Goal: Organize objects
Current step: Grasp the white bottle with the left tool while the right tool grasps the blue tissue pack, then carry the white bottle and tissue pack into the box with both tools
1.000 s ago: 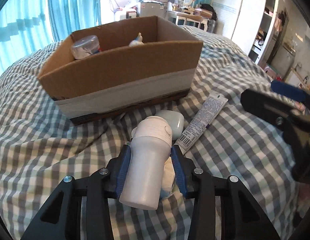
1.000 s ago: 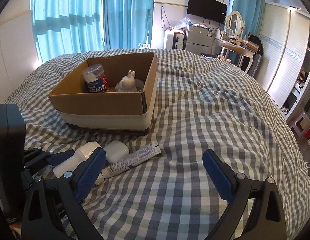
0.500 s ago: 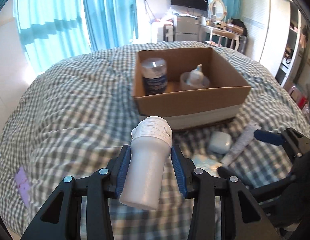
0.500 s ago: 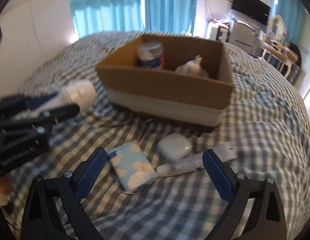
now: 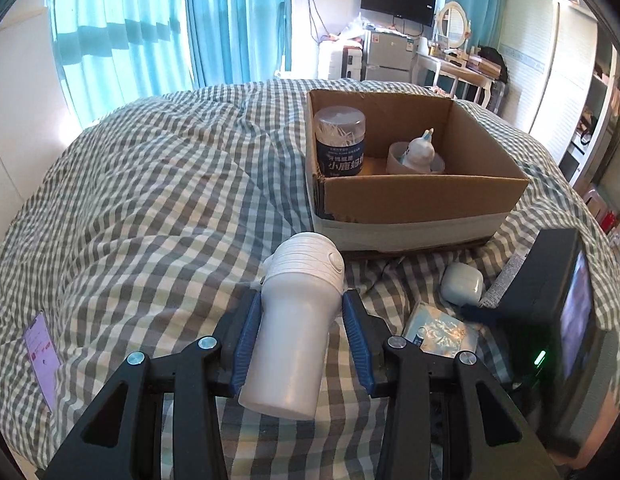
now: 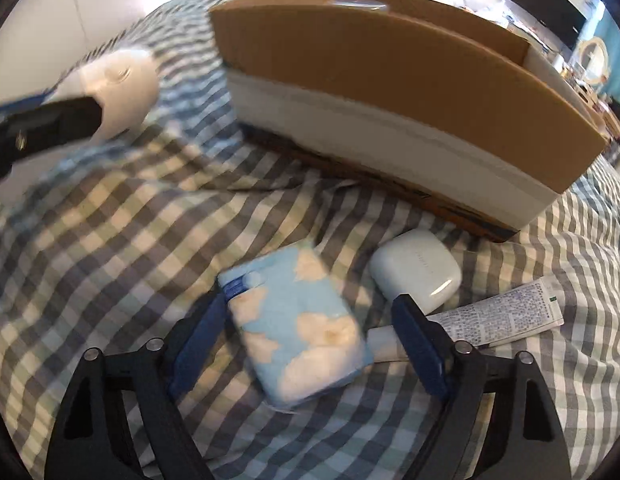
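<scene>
My left gripper [image 5: 303, 320] is shut on a white bottle [image 5: 296, 320] and holds it above the checked bedspread, in front of the cardboard box [image 5: 422, 200]. The box holds a cotton swab jar [image 5: 340, 140] and a white figurine in a bowl [image 5: 418, 154]. My right gripper [image 6: 310, 320] is open, low over the bed, its jaws either side of a blue cloud-print tissue pack [image 6: 298, 324]. A white earbud case [image 6: 416, 268] and a toothpaste tube [image 6: 494, 316] lie just right of the pack. The held bottle [image 6: 118, 84] shows at upper left in the right wrist view.
The box wall [image 6: 390, 80] stands close behind the tissue pack. A phone with a lit screen [image 5: 40, 356] lies on the bed at the far left. The right gripper's body [image 5: 558, 320] sits right of the tissue pack [image 5: 442, 330] and earbud case [image 5: 462, 282].
My left gripper lifted the white bottle off the bed and drew back left of the box. My right gripper swung down and forward until its open jaws framed the tissue pack.
</scene>
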Demonstrator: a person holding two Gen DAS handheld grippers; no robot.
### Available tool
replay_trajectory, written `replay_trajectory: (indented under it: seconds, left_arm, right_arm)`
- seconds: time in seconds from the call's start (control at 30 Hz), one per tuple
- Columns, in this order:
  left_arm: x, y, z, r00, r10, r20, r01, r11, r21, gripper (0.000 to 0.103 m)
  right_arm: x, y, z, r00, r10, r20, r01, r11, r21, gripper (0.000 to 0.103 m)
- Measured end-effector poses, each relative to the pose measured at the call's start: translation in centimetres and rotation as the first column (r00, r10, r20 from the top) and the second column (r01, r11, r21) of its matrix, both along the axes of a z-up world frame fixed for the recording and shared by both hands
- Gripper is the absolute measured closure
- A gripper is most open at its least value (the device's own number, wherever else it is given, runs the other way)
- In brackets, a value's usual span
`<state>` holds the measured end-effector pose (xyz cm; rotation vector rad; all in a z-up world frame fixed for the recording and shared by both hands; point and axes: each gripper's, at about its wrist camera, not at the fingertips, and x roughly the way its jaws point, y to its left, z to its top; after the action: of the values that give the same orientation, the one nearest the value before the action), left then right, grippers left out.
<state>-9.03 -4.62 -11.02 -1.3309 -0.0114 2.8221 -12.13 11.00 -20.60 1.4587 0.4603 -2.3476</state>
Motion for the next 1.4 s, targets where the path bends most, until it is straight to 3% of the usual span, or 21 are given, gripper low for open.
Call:
replay_trajectory:
  seconds: [0.1,0.23,0.7,1.13,1.4]
  left_arm:
    - [0.1,-0.1,-0.2,1.0,0.005,0.006,-0.005,1.0,0.006,0.06]
    - [0.3,0.1,-0.1,1.0,0.0,0.008,0.0,1.0,0.008,0.06]
    - [1.9,2.0,1.8,0.999,-0.033,-0.019,0.033,0.999,-0.007,0.06]
    - [4.0,3.1,5.7,0.993,-0.072,-0.095,0.073,0.997,-0.001,0.06]
    - [2.4,2.9,8.2,0.99,-0.034,-0.136,0.036,0.999,0.007,0.06]
  right_arm:
    - [0.5,-0.5,-0.3,1.0,0.022,-0.013,-0.021,0.999,0.046,0.039]
    - [1.3,0.1,0.7,0.997,-0.005,-0.072,0.008,0.999,0.037,0.042]
    - [5.3,2.9,6.9,0.966,-0.129,-0.223,0.113,0.99,-0.085,0.043]
    - [7.4,2.3,14.1,0.929,-0.144,-0.34,0.105,0.986,-0.13,0.043]
    - [6.3,2.6,17.3,0.908,-0.14,-0.395,0.104,0.988,-0.113,0.043]
